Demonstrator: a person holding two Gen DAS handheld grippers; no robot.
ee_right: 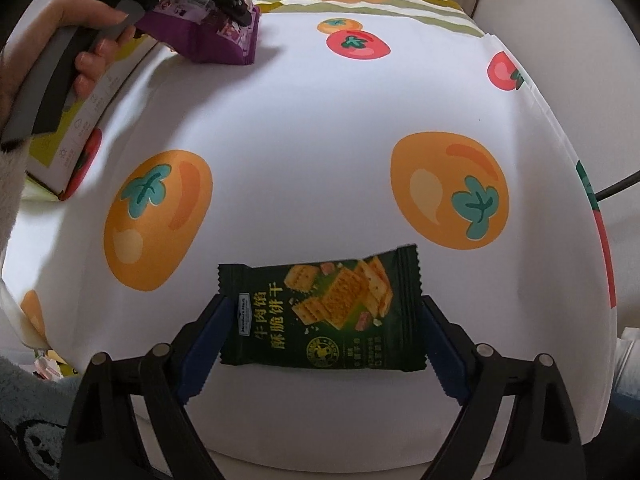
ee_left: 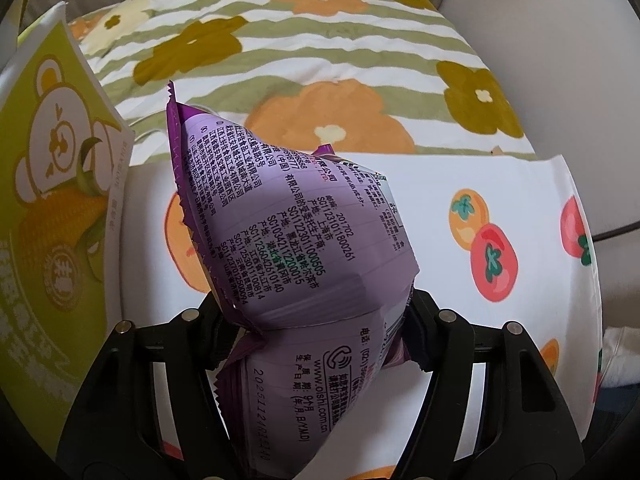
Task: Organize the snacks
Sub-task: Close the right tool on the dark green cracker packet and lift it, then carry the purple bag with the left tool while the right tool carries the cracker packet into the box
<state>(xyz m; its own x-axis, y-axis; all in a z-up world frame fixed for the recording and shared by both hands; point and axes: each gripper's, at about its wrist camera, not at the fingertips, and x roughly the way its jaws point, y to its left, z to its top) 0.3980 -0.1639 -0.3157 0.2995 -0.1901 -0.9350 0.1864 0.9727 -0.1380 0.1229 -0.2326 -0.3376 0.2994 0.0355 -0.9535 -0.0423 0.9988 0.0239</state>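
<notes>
A purple snack packet (ee_left: 296, 240) is pinched between the black fingers of my left gripper (ee_left: 316, 312), its printed back facing the camera, and it hangs over the white cloth. The right wrist view shows the same left gripper (ee_right: 236, 4) at the top left, shut on the purple packet (ee_right: 212, 40), with a person's hand (ee_right: 92, 40) on its handle. A dark green cracker packet (ee_right: 324, 312) lies flat on the cloth. My right gripper (ee_right: 326, 300) straddles it with a blue pad at each short end. The packet is not squeezed or lifted.
An open yellow-green box with a bear print (ee_left: 52, 184) stands at the left, seen also as the box (ee_right: 80, 140) beside the hand. The white persimmon-print cloth (ee_right: 320, 160) covers the surface. A striped floral blanket (ee_left: 320, 40) lies beyond it.
</notes>
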